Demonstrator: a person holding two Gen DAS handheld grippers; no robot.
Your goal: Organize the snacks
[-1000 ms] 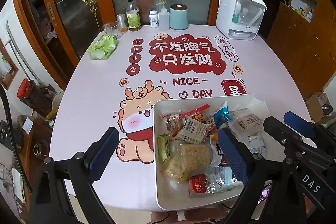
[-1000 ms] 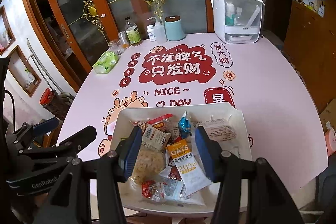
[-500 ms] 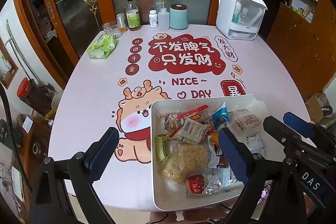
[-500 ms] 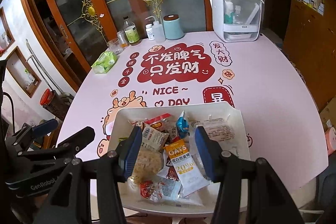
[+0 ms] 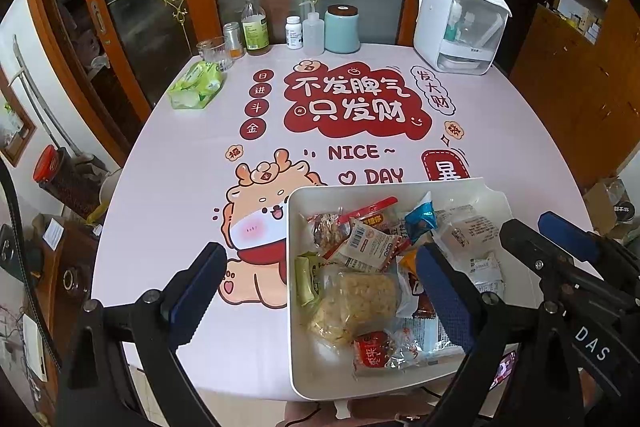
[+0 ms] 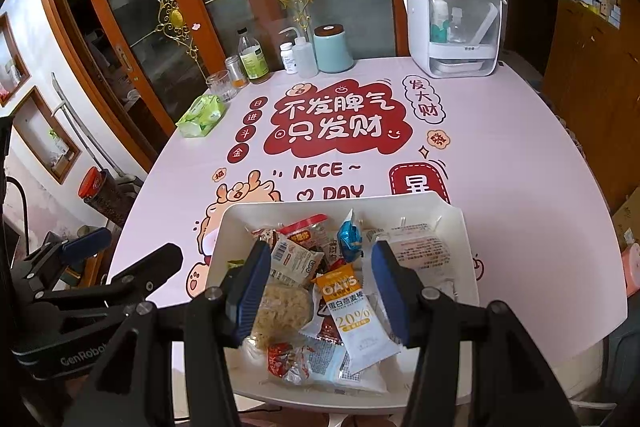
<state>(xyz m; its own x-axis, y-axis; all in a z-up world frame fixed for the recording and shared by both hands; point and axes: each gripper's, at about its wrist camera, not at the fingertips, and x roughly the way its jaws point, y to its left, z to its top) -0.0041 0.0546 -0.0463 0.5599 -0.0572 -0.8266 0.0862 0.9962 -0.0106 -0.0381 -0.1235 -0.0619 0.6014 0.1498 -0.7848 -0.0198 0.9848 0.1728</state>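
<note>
A white tray (image 5: 291, 267) (image 6: 226, 231) sits at the near edge of the pink table, piled with wrapped snacks. Among them are a yellow puffed-rice pack (image 5: 356, 303) (image 6: 280, 311), an orange-and-white oats packet (image 6: 352, 307), a small blue-wrapped sweet (image 5: 420, 219) (image 6: 349, 237) and a red packet (image 5: 372, 351). My left gripper (image 5: 316, 263) is open wide, hovering astride the tray's left wall with nothing held. My right gripper (image 6: 320, 251) hangs open above the middle of the pile, its pads apart from the packets.
At the table's far edge stand bottles, a teal canister (image 5: 341, 29) and a glass (image 5: 214, 51). A white covered box (image 5: 460, 27) sits at the far right and a green wipes pack (image 5: 196, 85) at the far left. Printed pink cloth covers the table.
</note>
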